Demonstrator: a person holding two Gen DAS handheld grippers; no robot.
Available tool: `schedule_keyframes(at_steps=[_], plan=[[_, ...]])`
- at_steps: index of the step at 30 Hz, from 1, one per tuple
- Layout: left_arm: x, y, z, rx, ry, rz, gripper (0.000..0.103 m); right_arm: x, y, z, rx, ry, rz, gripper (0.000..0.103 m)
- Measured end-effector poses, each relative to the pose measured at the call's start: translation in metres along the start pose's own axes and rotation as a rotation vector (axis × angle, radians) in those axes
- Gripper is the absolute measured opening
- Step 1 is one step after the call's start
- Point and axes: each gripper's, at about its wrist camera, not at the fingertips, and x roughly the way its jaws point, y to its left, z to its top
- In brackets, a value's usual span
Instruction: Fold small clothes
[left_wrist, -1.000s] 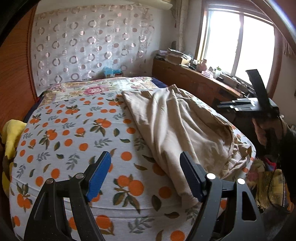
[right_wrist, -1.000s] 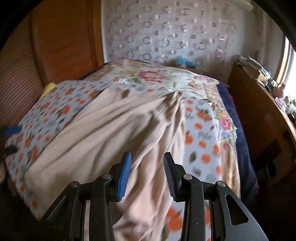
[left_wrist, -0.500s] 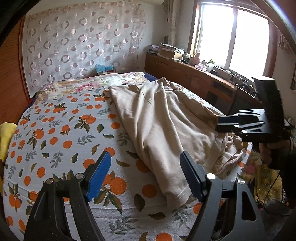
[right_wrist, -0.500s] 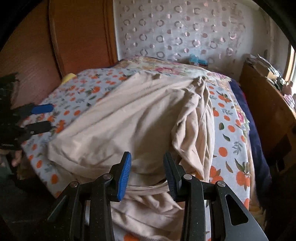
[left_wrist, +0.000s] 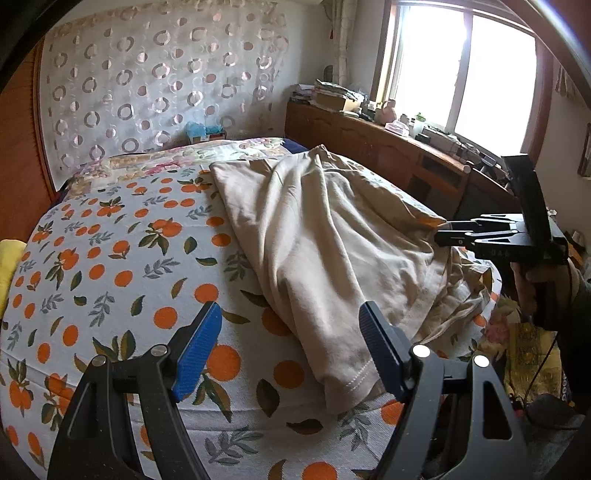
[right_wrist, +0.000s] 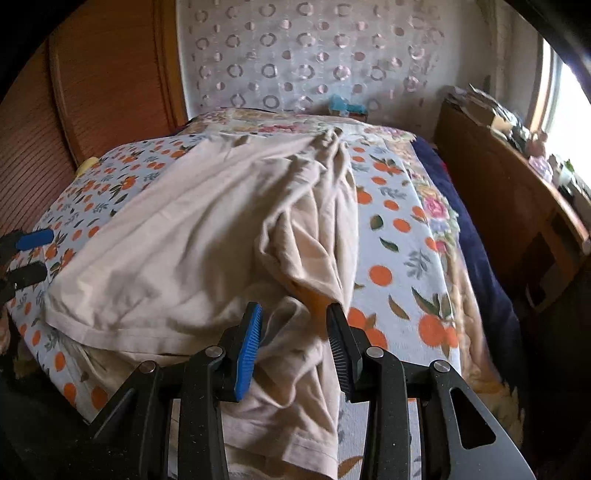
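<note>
A beige garment (left_wrist: 325, 236), apparently a T-shirt or similar top, is spread across the bed (left_wrist: 110, 258), which is covered by a white sheet printed with oranges. In the left wrist view the garment is seen running from about 12 o'clock down to 5 o'clock, with one hemmed edge draped toward the near side of the bed. Part of it is bunched and creased at 3 o'clock, where it spills over the bed's edge.

The left gripper (left_wrist: 290, 345) is held above the near edge of the bed with its fingers wide apart and nothing between them; the hem lies just beside the right-hand finger. The right gripper (right_wrist: 293, 338) is held low over the crumpled fold at the garment's side, its fingers apart with loose cloth lying between them but not clamped, as far as can be told.

No clean fold is yet visible: the cloth is only roughly laid out, wrinkled through the middle and gathered at one side. The work is judged to be at an early stage; flattening, squaring of the edges and all the folding itself are still to be done.
</note>
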Motion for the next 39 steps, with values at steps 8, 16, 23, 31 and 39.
schedule_keyframes(at_steps=[8, 16, 23, 31, 39], plan=[[0.005, -0.003, 0.0, 0.001, 0.025, -0.008, 0.077, -0.019, 0.011, -0.003, -0.01, -0.065, 0.039, 0.004], [0.005, -0.01, -0.001, 0.016, 0.031, -0.032, 0.077, -0.084, -0.005, -0.04, 0.065, -0.114, 0.077, 0.003], [0.014, -0.017, -0.006, 0.023, 0.085, -0.06, 0.077, -0.069, -0.014, -0.069, 0.098, -0.035, 0.016, 0.004], [0.011, -0.02, -0.011, 0.016, 0.1, -0.09, 0.044, -0.073, -0.008, -0.059, 0.087, -0.079, 0.001, 0.006], [-0.002, -0.027, -0.018, 0.017, 0.123, -0.153, 0.006, -0.083, -0.003, -0.067, 0.034, -0.098, 0.016, 0.005]])
